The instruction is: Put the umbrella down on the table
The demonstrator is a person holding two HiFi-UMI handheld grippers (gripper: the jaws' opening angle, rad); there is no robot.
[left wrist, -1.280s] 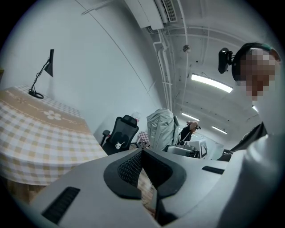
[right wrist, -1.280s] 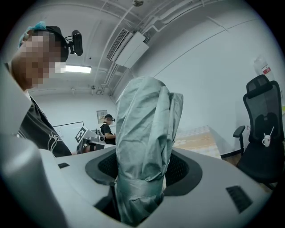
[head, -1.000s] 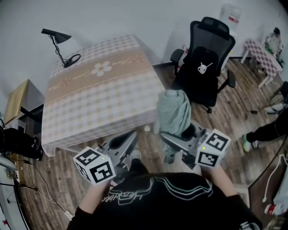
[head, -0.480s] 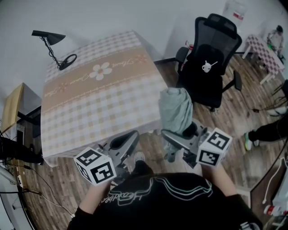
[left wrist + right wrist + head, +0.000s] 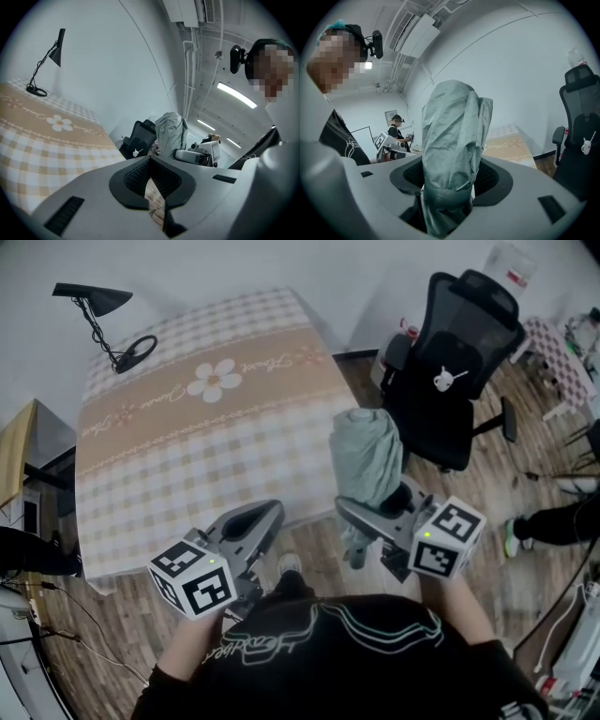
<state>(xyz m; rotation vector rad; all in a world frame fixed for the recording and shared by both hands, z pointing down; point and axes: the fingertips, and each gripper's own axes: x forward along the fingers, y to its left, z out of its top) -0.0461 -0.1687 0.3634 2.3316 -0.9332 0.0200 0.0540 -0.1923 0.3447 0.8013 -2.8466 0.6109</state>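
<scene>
While the right gripper [image 5: 367,519] clamps the folded umbrella [image 5: 364,463] upright near the desk [image 5: 187,465] edge, the left gripper [image 5: 251,524] holds nothing. Its jaws are pressed together.

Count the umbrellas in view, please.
1: the folded grey-green umbrella, clamped upright in the right hand-held gripper near a corner of the checked table. No other shows; some could be hidden.

I see the counter [image 5: 187,456] draped in a checked, flower-printed cloth [image 5: 214,381]; a black desk lamp [image 5: 101,331] stands at its far left corner.
</scene>
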